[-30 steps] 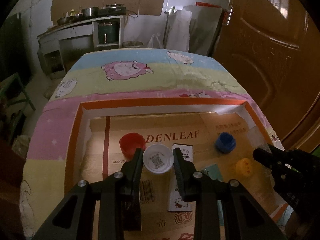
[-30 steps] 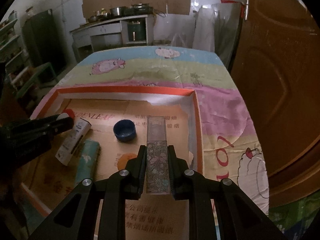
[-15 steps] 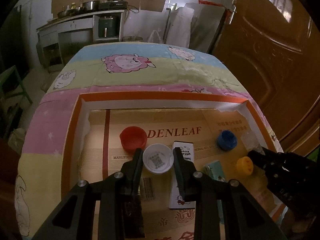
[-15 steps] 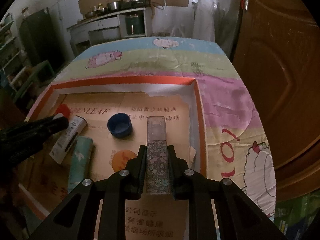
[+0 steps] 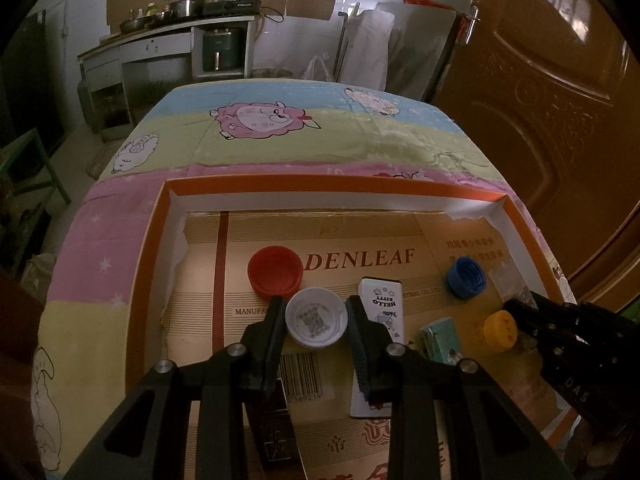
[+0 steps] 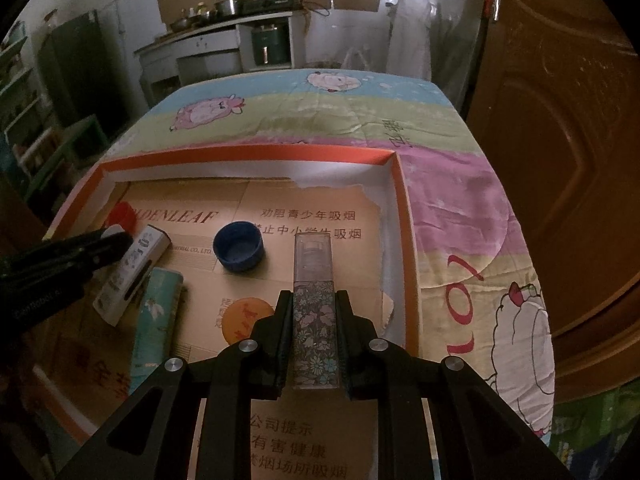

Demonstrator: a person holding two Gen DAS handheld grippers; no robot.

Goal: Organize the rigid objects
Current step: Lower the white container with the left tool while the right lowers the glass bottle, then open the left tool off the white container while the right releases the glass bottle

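Note:
My left gripper [image 5: 316, 312] is shut on a white cap [image 5: 316, 317], held over the cardboard floor of an orange-rimmed tray [image 5: 320, 184]. My right gripper [image 6: 314, 304] is shut on a floral spray bottle [image 6: 314, 320] with a clear top, pointing away from me. In the tray lie a red cap [image 5: 275, 270], a blue cap [image 5: 466, 278], a yellow cap [image 5: 500, 330], a white Hello Kitty box [image 5: 382, 312] and a teal tube [image 6: 156, 320]. The right gripper also shows at the right edge of the left wrist view [image 5: 520, 308].
The tray sits on a table covered by a striped sheep-print cloth [image 5: 304, 148]. A brown door [image 5: 560, 100] stands close on the right. A kitchen counter with pots [image 5: 180, 20] is at the far wall.
Both grippers have lifted and drawn back a little with their objects still held; the tray contents look smaller and lower in view. The loose objects have not moved.

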